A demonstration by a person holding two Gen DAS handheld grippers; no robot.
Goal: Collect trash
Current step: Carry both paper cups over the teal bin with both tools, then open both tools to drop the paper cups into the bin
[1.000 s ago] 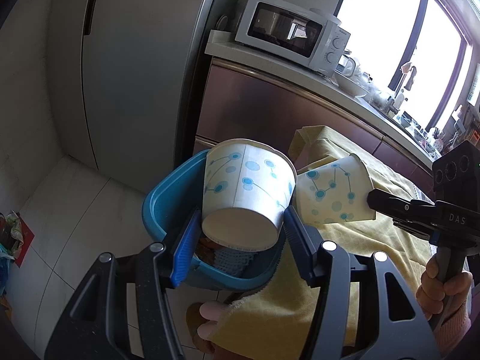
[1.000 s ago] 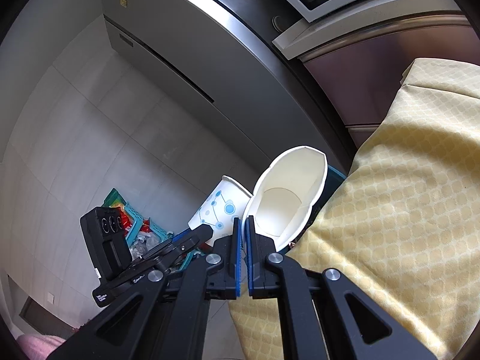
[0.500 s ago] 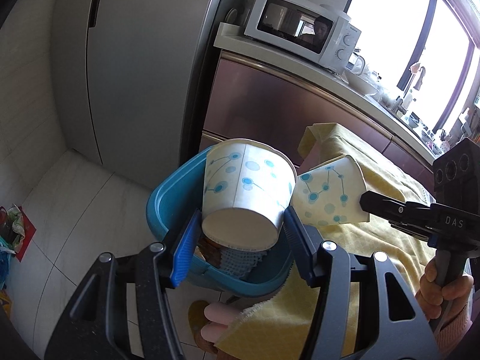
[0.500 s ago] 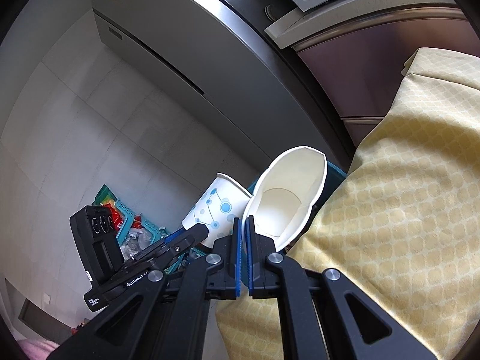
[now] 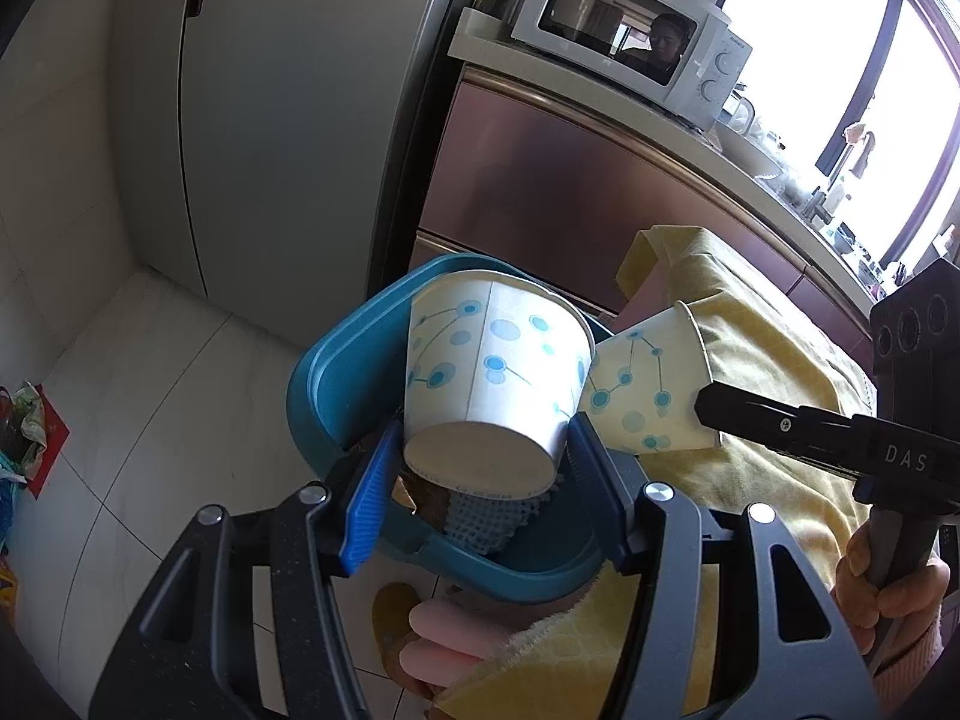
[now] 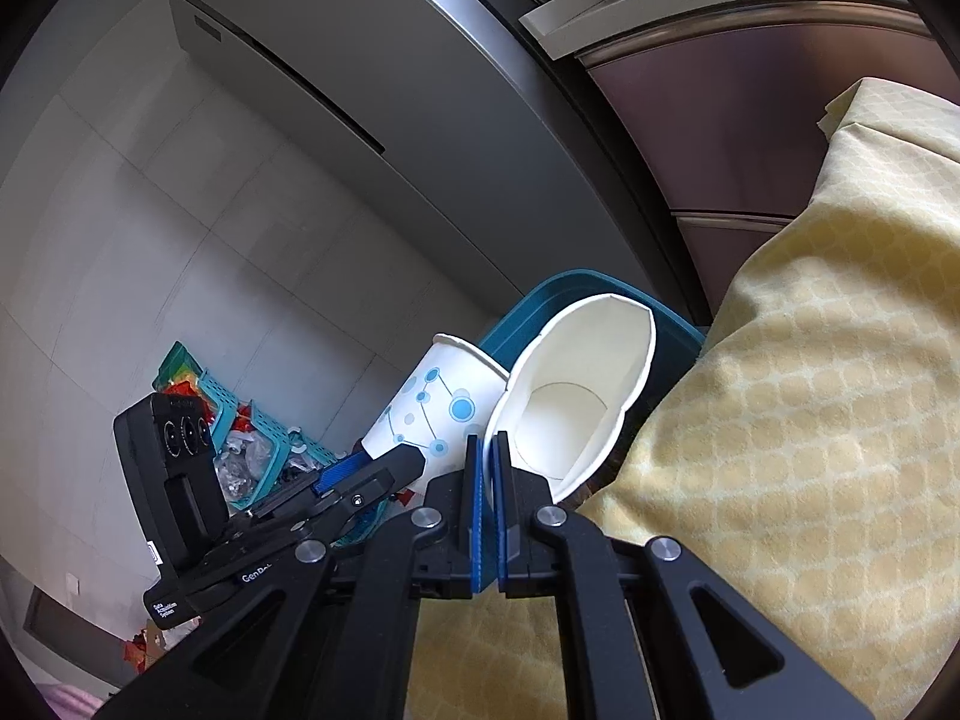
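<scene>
My left gripper (image 5: 480, 468) is shut on a white paper cup with blue dots (image 5: 498, 372), held by its base, mouth pointing away. It hangs over a blue trash bin (image 5: 336, 384) that holds wrappers and a mesh sleeve. My right gripper (image 6: 486, 480) is shut on the rim of a second, squashed dotted paper cup (image 6: 576, 396), which also shows in the left wrist view (image 5: 648, 384) touching the first cup at the bin's right edge. The first cup (image 6: 432, 414) and the left gripper's fingertip (image 6: 384, 468) show in the right wrist view, with the bin (image 6: 540, 312) behind.
A table under a yellow cloth (image 5: 768, 360) stands right of the bin. A grey fridge (image 5: 288, 120) and a brown cabinet (image 5: 570, 198) with a microwave (image 5: 636, 42) stand behind. Teal baskets with clutter (image 6: 252, 450) sit on the tiled floor. A hand (image 5: 876, 576) holds the right gripper's handle.
Both grippers have moved closer to the bin and a little lower, each still holding its cup. The two cups now touch over the bin's right edge.
</scene>
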